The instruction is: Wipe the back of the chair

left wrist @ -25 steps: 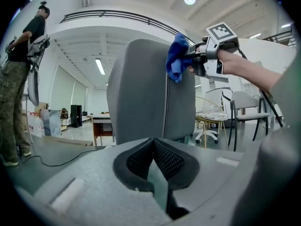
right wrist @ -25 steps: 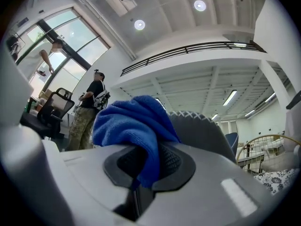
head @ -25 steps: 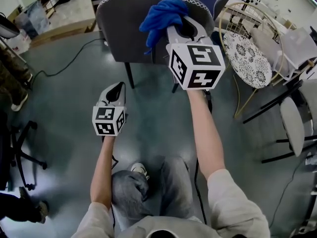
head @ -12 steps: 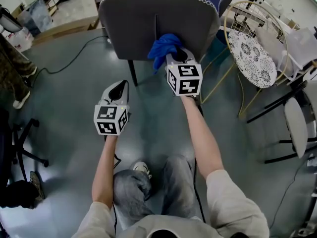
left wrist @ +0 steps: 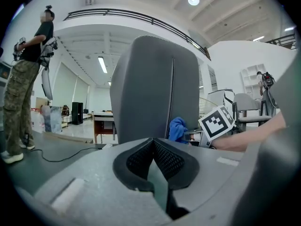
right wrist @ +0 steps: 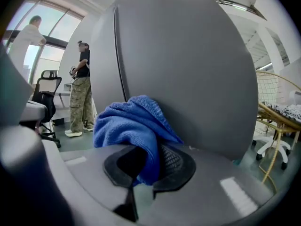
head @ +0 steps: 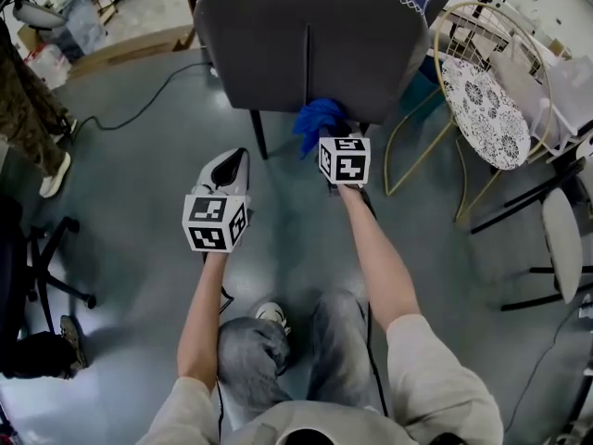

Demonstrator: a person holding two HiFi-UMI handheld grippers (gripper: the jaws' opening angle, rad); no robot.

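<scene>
Presently, the cloth [head: 318, 119] is clenched in the jaws of the right gripper [head: 329, 135], pressed low on the chair back [head: 278, 44]; the left gripper [head: 232, 160] is held closed, empty. Wiping is judged underway, further passes likely left.

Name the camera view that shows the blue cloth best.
The right gripper view: the blue cloth sits close, clamped in the right tongs at the chair back. The head view shows it small; the left gripper view, a distant patch.

Open floor [head: 130, 165] left of the grey chair [head: 269, 44]; gold wire chair [head: 482, 100] close on its right
</scene>
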